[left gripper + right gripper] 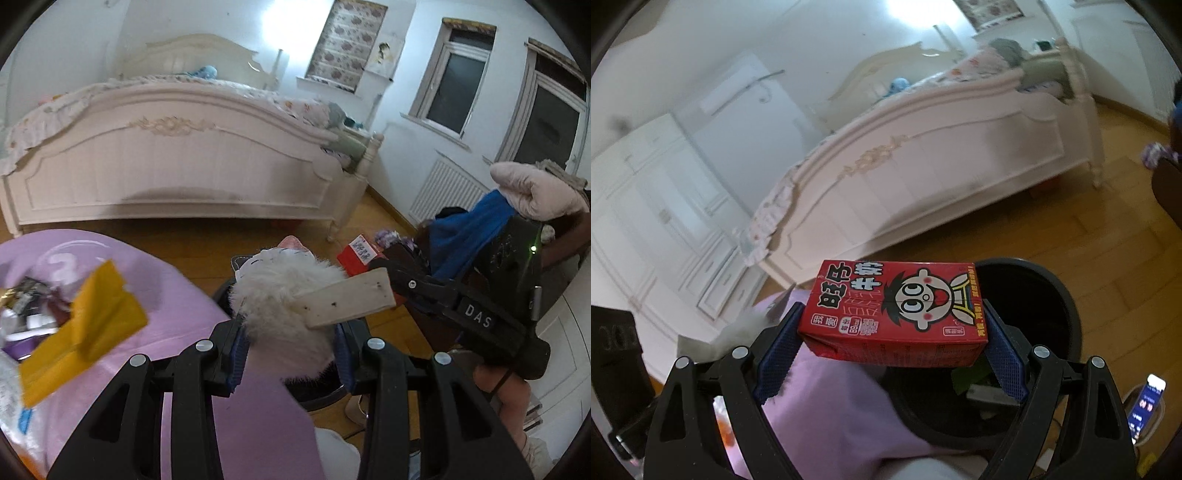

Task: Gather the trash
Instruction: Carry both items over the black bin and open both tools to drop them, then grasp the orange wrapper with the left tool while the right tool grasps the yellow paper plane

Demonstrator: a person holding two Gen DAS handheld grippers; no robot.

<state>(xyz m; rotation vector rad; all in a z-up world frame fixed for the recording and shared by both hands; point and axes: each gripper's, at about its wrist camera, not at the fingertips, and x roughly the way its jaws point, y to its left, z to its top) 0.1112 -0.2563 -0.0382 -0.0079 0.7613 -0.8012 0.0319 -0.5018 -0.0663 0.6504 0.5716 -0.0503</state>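
Note:
My right gripper [894, 314] is shut on a red milk carton [897, 310] with a cartoon face, held flat between its blue pads. The carton hangs over the near rim of a dark round bin [1060, 295], which has scraps inside. In the left wrist view my left gripper [290, 332] is shut on a white fluffy thing [288, 295] with a pink ear. The right gripper [480, 310] reaches in from the right just beyond it. The red carton [356, 254] shows behind its pale finger plate. The dark bin rim [321, 398] lies below the fluff.
A lilac cloth [155, 280] covers a surface at the left, with a folded yellow paper [85, 332] and several wrappers on it. A white bed [177, 166] stands across the wooden floor. Clothes are piled on a chair [532, 192] at the right. A lit phone [1148, 402] lies low right.

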